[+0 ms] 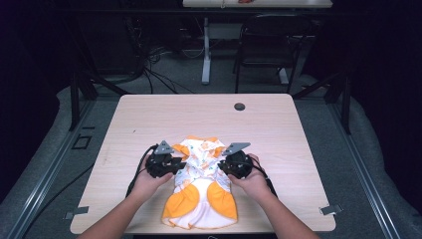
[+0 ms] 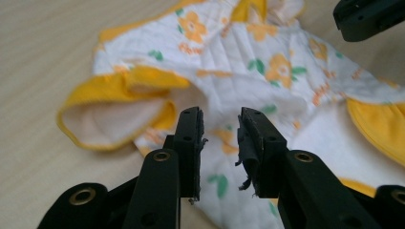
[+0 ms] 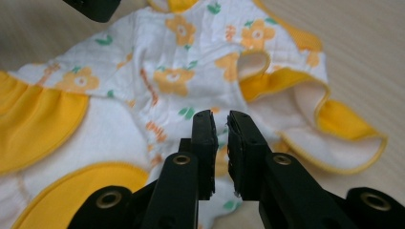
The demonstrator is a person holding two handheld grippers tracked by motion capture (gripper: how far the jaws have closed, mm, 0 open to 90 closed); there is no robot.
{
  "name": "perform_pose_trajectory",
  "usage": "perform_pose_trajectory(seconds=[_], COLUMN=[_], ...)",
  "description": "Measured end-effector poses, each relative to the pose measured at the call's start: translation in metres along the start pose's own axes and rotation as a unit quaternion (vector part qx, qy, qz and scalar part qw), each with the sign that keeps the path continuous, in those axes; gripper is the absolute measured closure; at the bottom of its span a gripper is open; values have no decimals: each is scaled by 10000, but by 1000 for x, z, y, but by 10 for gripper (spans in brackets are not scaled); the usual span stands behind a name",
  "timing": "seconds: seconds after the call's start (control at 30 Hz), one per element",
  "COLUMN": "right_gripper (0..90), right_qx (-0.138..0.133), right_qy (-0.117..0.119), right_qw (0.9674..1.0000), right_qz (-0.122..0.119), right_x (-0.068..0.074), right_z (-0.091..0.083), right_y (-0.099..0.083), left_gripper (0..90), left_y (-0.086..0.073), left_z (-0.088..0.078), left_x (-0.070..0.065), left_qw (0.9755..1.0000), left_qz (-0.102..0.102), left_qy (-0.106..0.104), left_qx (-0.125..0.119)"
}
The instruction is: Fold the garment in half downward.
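Both grippers, left and right, hover released over a flowered garment lying near the table's front edge, apparently about to pinch its sides; each should bite one layer evenly.

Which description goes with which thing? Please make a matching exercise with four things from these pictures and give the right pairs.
Things:
1. left gripper
2. right gripper
3. garment
4. round cap

Descriptions:
A. dark, set in the table top near its far edge
B. jaws open with a clear gap, over the floral cloth
C. white with orange flowers and yellow trim, lying on the table between the two hands
D. jaws close together with a thin gap, at the garment's other side

Pairs: 1-B, 2-D, 3-C, 4-A
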State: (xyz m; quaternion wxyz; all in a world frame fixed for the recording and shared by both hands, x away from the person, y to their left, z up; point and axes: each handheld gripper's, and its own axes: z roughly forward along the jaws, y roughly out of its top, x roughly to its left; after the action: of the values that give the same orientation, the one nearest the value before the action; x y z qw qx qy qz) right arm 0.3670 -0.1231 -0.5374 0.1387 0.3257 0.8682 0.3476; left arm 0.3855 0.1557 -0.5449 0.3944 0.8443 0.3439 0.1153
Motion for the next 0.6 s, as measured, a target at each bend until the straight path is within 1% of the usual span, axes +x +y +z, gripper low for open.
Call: perform_pose_trajectory(seconds=[0.03, 0.07, 0.13, 0.17, 0.23, 0.27, 0.37, 0.43, 0.53, 0.57, 0.6], right_gripper=[805, 805, 801, 799, 800, 807, 821, 820, 813, 812, 813], right_qx=[-49, -49, -68, -105, -111, -110, -117, -63, -92, -67, -36], right_qy=[-40, -40, -91, -122, -152, -182, -238, -301, -312, -380, -376], right_qw=[10000, 10000, 9999, 9998, 9997, 9996, 9993, 9992, 9990, 9988, 9986], right_qz=[-2, -2, 26, 106, 139, 176, 250, 257, 307, 308, 376], right_x=[-6, -6, -13, -20, -22, -28, -39, -45, -53, -55, -58], right_z=[3, 3, 7, 12, 13, 15, 19, 21, 29, 32, 37], right_y=[9, 9, 17, 23, 25, 30, 37, 41, 45, 47, 48], left_gripper=[701, 704, 708, 711, 711, 715, 716, 715, 717, 722, 725], left_y=[10, 10, 21, 25, 32, 34, 41, 45, 50, 50, 50], left_z=[4, 4, 9, 11, 17, 19, 26, 30, 38, 42, 44], left_x=[6, 6, 12, 15, 19, 20, 22, 25, 30, 33, 35], left_qw=[10000, 10000, 9999, 9999, 9999, 9999, 9999, 10000, 9999, 9998, 9998], left_qz=[-68, -68, -54, -61, -67, -97, 13, 54, 54, 33, 25], left_qy=[10, 10, 63, 28, 16, 24, 89, 76, 159, 177, 175], left_qx=[-37, -37, -69, -85, -88, -96, -55, -16, 8, 30, 83])
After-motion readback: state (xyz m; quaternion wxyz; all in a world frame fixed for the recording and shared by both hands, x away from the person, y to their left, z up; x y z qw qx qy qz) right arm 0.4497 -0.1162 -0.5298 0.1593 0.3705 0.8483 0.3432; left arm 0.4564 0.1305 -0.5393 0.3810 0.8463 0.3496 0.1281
